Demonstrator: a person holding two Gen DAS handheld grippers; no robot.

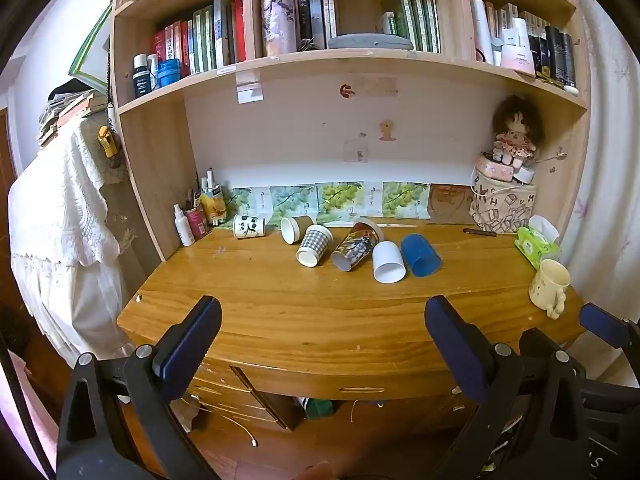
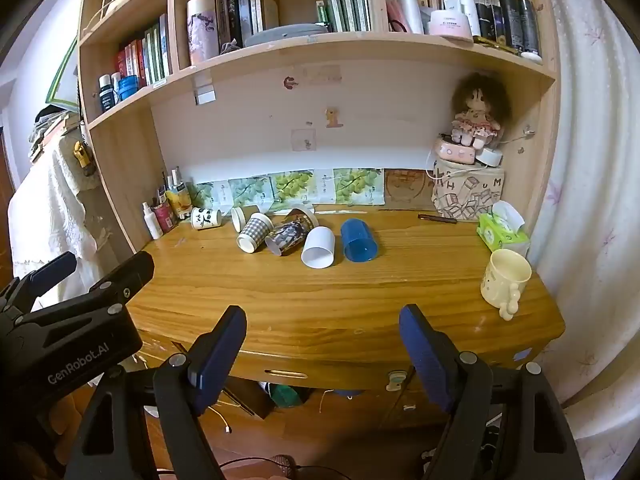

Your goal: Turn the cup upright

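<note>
While six cups lie tipped mid-desk toward the back edge, blue cup [image 2: 359, 240] rightmost | left tongs [image 1: 320, 344], right tongs [image 2: 322, 344] both gape empty off the front edge | likely pre-reach.

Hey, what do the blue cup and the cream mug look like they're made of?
Blue cup: probably translucent plastic, since its glossy wall lets light through. Cream mug: likely glazed ceramic, given its thick rim, smooth sheen and chunky moulded handle.
</note>
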